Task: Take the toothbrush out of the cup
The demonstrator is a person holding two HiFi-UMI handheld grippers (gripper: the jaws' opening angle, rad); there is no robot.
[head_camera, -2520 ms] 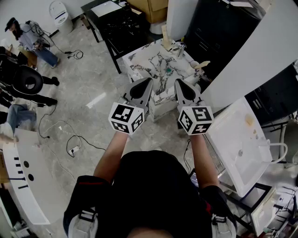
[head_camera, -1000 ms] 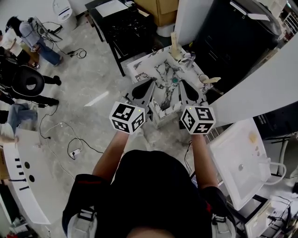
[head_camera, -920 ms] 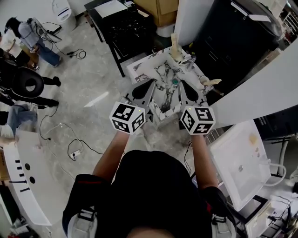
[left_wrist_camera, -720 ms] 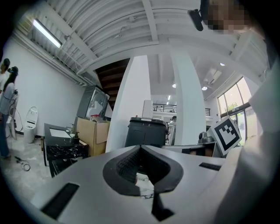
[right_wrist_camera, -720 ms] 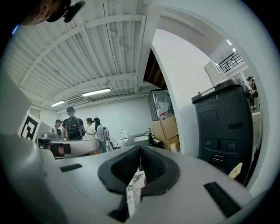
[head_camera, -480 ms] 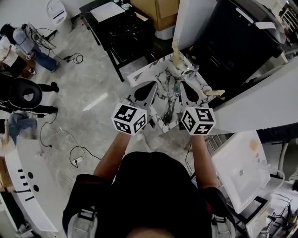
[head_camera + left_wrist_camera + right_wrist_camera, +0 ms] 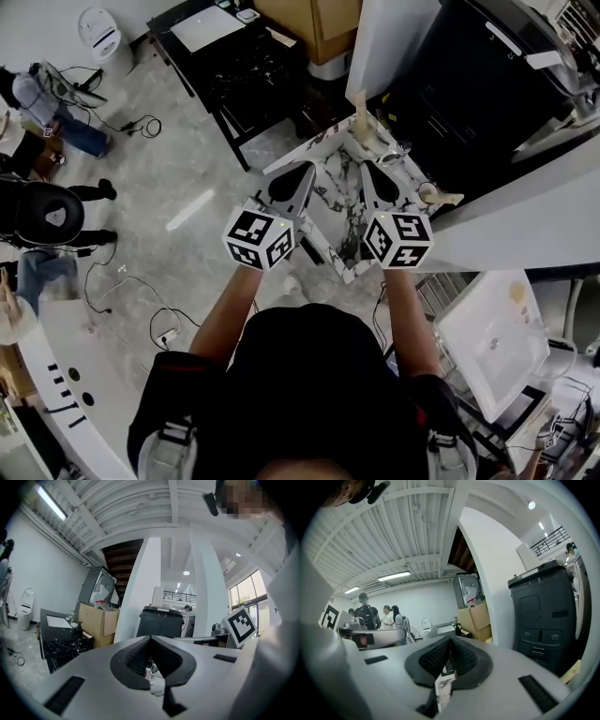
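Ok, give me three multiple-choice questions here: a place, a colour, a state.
1. Where is the cup? A on the floor; B at the marble counter's right corner; C inside a drawer.
2. What colour is the counter? A white with dark veins; B red; C plain green.
3. The left hand-held gripper and right hand-held gripper are: A both open; B both shut, empty; C one open, one shut.
Key: B, it stands on that corner; A, the head view shows veined white; B, each gripper view shows jaws together, nothing between.
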